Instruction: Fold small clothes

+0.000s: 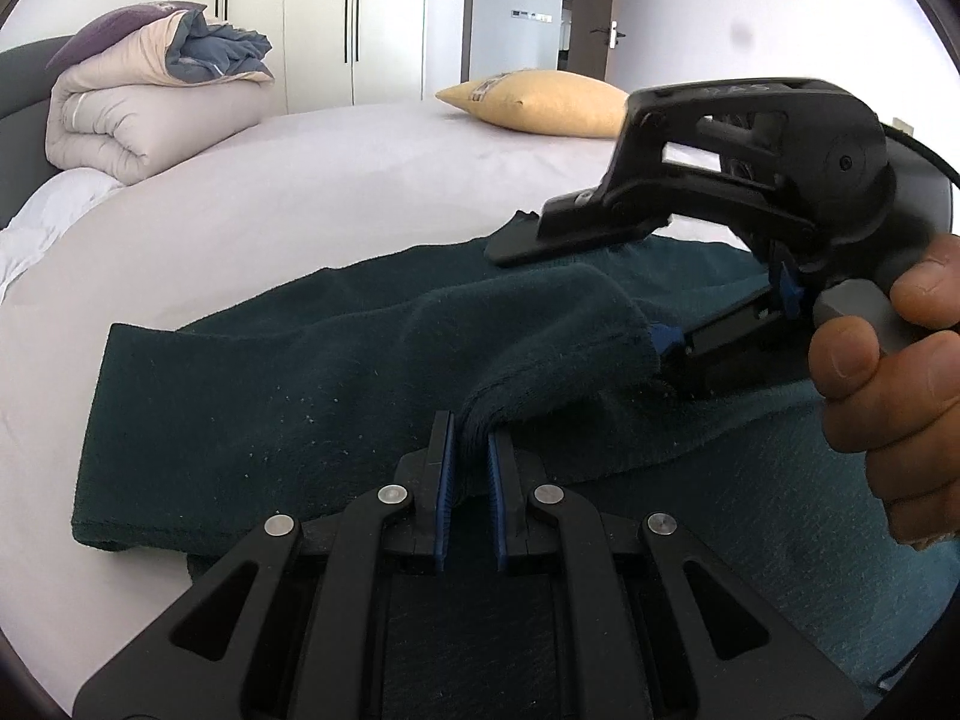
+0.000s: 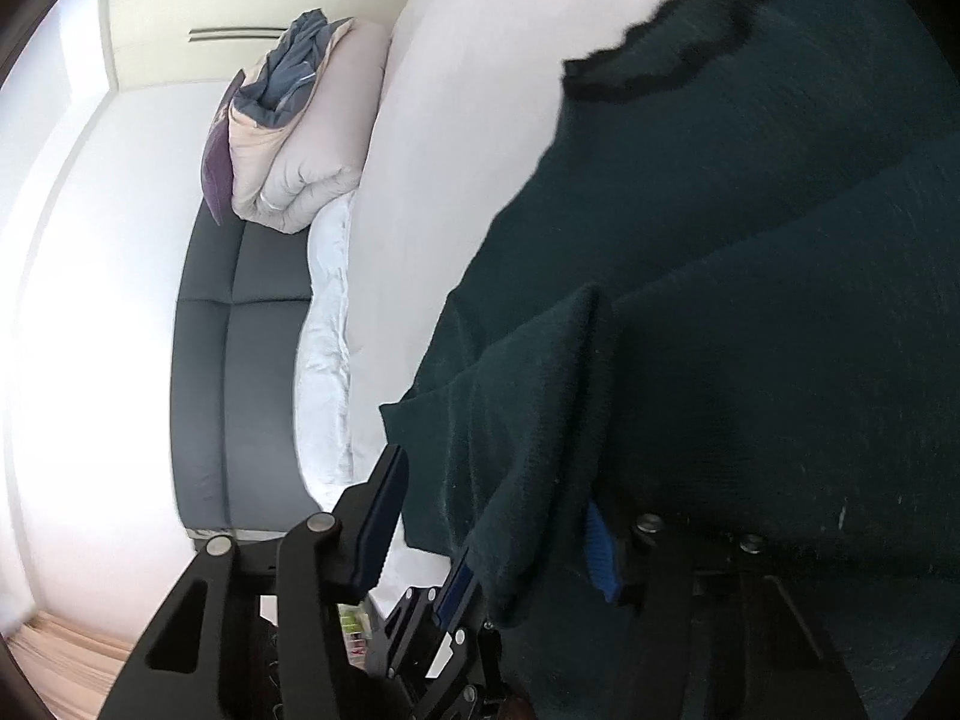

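Note:
A dark green knitted sweater (image 1: 270, 390) lies spread on the pale bed (image 1: 300, 198), one sleeve stretched out to the left. My left gripper (image 1: 471, 438) is shut on a raised fold of it, the cloth pinched between the blue pads. My right gripper (image 1: 576, 300), held by a hand (image 1: 888, 390), stands open around the same raised flap, one finger above it and one under it. In the right wrist view the sweater (image 2: 750, 300) fills the right side. The flap hangs between the right gripper (image 2: 492, 480) fingers, with a gap at the left finger. The left gripper (image 2: 456, 588) shows below, gripping the cloth.
A folded duvet (image 1: 132, 114) sits at the bed's far left by the grey headboard (image 2: 240, 360). A yellow pillow (image 1: 540, 102) lies at the far edge. White wardrobes (image 1: 312, 12) and a door (image 1: 594, 0) stand behind. Bare sheet spreads to the left of the sweater.

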`<state>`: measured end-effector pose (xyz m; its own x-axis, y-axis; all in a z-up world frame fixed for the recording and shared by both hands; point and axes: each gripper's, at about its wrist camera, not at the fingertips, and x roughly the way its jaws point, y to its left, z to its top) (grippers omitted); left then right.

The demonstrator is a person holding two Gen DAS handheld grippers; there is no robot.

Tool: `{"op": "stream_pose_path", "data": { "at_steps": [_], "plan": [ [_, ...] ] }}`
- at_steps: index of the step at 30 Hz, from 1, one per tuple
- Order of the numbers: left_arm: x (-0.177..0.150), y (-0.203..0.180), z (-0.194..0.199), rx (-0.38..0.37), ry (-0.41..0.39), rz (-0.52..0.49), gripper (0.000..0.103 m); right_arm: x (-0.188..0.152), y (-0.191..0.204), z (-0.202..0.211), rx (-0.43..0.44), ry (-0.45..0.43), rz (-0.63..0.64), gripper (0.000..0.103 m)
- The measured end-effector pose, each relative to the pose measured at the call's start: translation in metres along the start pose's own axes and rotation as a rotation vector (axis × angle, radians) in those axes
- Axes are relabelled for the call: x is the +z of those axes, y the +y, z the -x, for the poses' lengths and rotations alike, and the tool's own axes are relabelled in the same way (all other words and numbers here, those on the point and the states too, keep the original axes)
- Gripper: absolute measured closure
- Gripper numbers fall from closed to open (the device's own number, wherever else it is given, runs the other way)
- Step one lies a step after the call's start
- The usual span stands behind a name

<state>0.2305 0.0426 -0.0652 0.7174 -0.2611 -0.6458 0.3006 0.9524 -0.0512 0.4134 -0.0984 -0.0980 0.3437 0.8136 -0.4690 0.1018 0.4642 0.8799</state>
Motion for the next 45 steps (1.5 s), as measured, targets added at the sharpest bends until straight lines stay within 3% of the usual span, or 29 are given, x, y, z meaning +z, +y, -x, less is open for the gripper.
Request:
{"op": "stream_pose_path", "data": {
  "at_steps": [1,3,9,11,12,13,15,16,20,25,26,27,30,32,39,45],
  "plan": [
    [0.0,0.001,0.001,0.0,-0.003,0.002,0.094,-0.001,0.001,0.0,-0.023,0.006,0.022,0.058],
    [0.001,0.003,0.005,-0.008,-0.015,0.018,0.094,-0.001,0.006,-0.004,-0.076,0.015,0.074,0.088],
    [0.009,0.026,0.033,-0.114,-0.033,0.167,0.093,-0.004,0.021,0.023,-0.157,-0.074,0.202,0.093],
    [0.014,0.038,0.046,-0.167,-0.051,0.22,0.088,-0.005,0.018,0.043,-0.166,-0.108,0.22,0.093],
    [0.016,0.046,0.052,-0.191,-0.055,0.253,0.078,-0.005,0.016,0.054,-0.162,-0.121,0.223,0.094],
    [0.02,0.057,0.059,-0.219,-0.069,0.3,0.054,-0.006,0.012,0.063,-0.162,-0.128,0.223,0.094],
    [0.024,0.076,0.075,-0.244,-0.13,0.372,0.02,-0.007,0.004,0.077,-0.168,-0.138,0.217,0.094],
    [0.025,0.084,0.081,-0.25,-0.153,0.395,0.02,-0.008,-0.003,0.086,-0.171,-0.142,0.21,0.094],
    [0.036,0.117,0.078,-0.317,-0.12,0.498,0.02,-0.008,-0.031,0.11,-0.17,-0.164,0.15,0.094],
    [0.057,0.155,0.053,-0.368,-0.015,0.568,0.023,-0.007,-0.051,0.128,-0.163,-0.18,0.125,0.094],
    [0.059,0.162,0.046,-0.391,0.007,0.578,0.028,-0.006,-0.053,0.131,-0.163,-0.18,0.125,0.094],
    [0.061,0.166,0.043,-0.398,0.018,0.582,0.041,-0.006,-0.054,0.134,-0.164,-0.181,0.127,0.094],
    [0.064,0.176,0.026,-0.397,0.083,0.571,0.063,-0.007,-0.062,0.145,-0.175,-0.183,0.134,0.094],
    [0.064,0.175,0.013,-0.398,0.133,0.542,0.063,-0.006,-0.065,0.149,-0.18,-0.182,0.131,0.093],
    [0.065,0.157,-0.017,-0.375,0.188,0.469,0.063,0.003,-0.079,0.164,-0.214,-0.204,0.11,0.093],
    [0.065,0.147,-0.036,-0.398,0.227,0.452,0.075,0.005,-0.084,0.161,-0.245,-0.199,0.109,0.093]
  ]
}}
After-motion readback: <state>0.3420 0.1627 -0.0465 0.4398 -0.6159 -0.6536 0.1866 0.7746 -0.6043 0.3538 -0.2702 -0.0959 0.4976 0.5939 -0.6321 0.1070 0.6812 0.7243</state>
